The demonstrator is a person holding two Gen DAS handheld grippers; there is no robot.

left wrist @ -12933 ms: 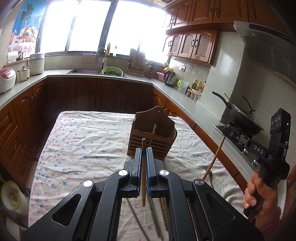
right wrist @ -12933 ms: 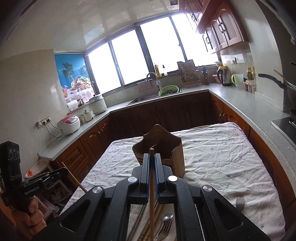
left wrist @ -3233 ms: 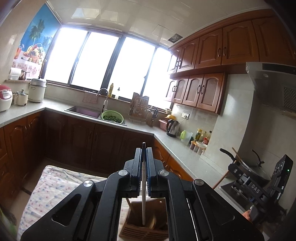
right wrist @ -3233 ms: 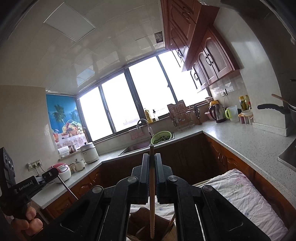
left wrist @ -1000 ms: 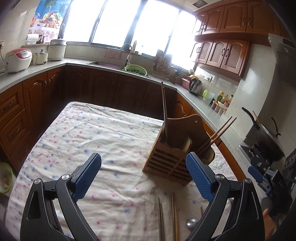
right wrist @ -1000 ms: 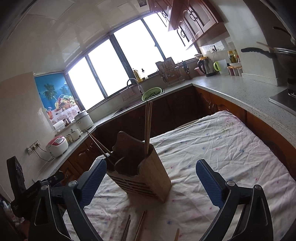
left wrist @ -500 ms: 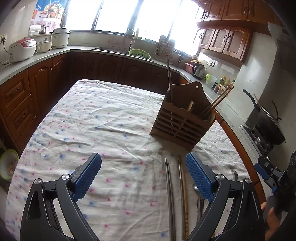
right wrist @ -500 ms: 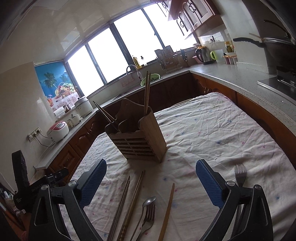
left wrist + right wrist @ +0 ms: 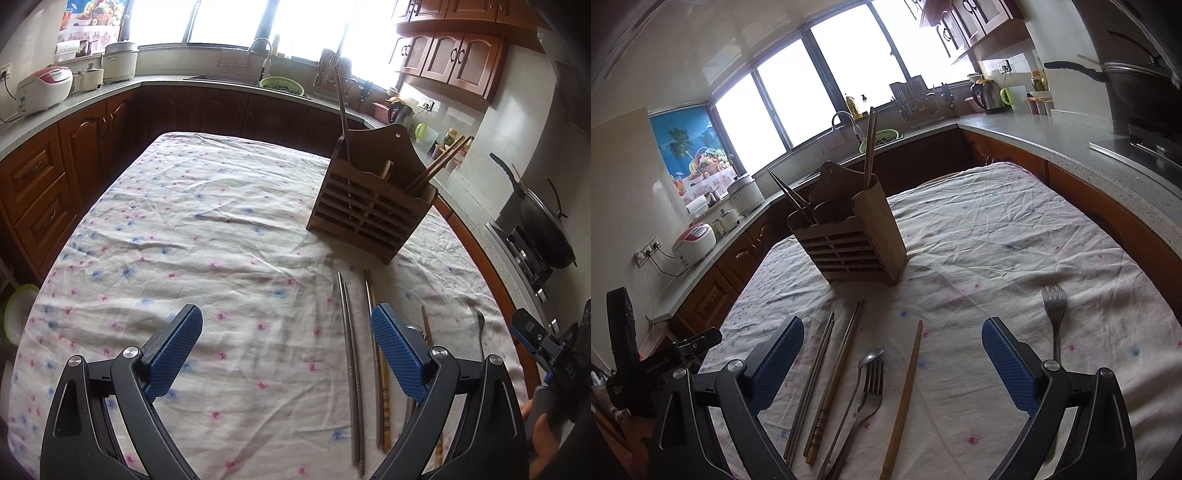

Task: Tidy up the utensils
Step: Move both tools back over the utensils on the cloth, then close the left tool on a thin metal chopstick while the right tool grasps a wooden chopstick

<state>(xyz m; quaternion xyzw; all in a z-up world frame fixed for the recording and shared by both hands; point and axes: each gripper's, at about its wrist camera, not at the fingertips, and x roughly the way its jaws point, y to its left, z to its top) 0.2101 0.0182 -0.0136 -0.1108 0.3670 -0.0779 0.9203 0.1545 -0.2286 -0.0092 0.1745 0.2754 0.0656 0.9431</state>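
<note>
A slatted wooden utensil holder [image 9: 371,210] [image 9: 854,243] stands on the flowered tablecloth [image 9: 207,258] with several chopsticks upright in it. Near the front lie a metal chopstick pair [image 9: 351,365] [image 9: 810,384], a carved wooden chopstick pair [image 9: 378,369] [image 9: 834,380], a single wooden chopstick [image 9: 905,395], a spoon and fork together [image 9: 866,391], and a lone fork [image 9: 1054,314]. My left gripper [image 9: 286,345] is open and empty above the cloth, left of the metal chopsticks. My right gripper [image 9: 893,360] is open and empty over the single chopstick and the spoon.
Dark wood cabinets and a grey countertop [image 9: 122,86] run around the table on three sides. A wok [image 9: 546,229] sits on the stove at right. A rice cooker [image 9: 44,90], a sink and a kettle [image 9: 984,94] stand on the counters.
Both grippers let go of chopsticks into the holder, opened, and drew back and down toward the loose utensils. In the last half second the holder receded and more of the cutlery came into view.
</note>
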